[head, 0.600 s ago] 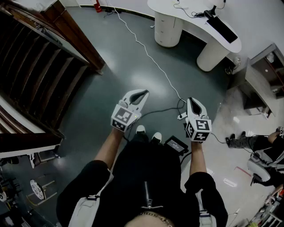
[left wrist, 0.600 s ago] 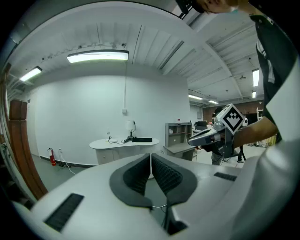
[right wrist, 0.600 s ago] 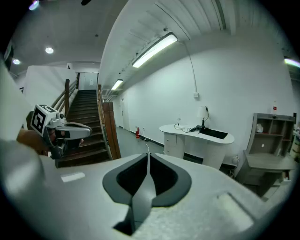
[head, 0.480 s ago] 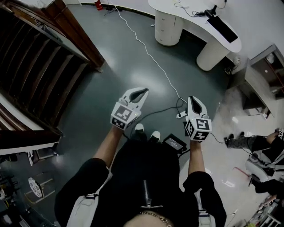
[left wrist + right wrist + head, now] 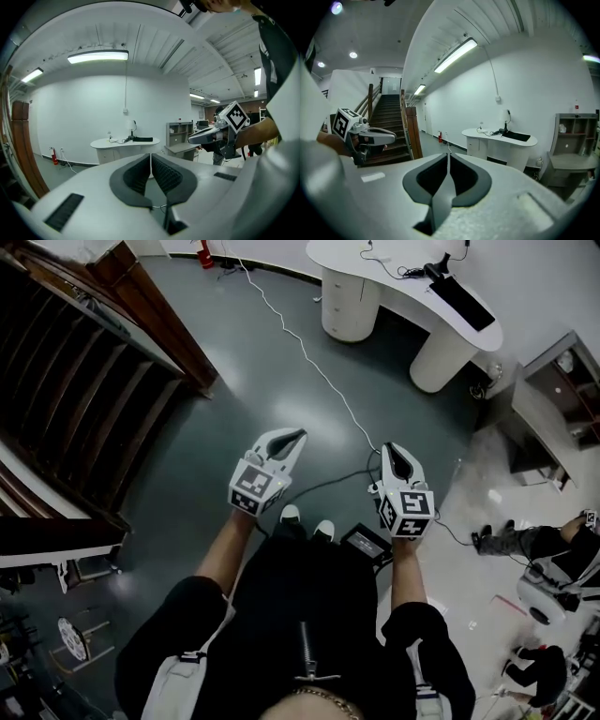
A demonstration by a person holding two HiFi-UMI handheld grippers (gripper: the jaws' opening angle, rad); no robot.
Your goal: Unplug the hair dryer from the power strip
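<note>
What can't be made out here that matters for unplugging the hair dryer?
- Power strip: head view, mostly hidden behind the right gripper; only a white end shows, no sockets or plug.
- Hair dryer: not identifiable; the dark object by the person's shoes is too small and partly covered by the body.
- Both gripper views: they look across the room, so their own shut jaws block the floor.

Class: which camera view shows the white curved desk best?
The right gripper view: the whole desk stands side-on and unobstructed. The head view shows the desk from above, at the picture's top edge. The left gripper view shows the desk small and distant.
</note>
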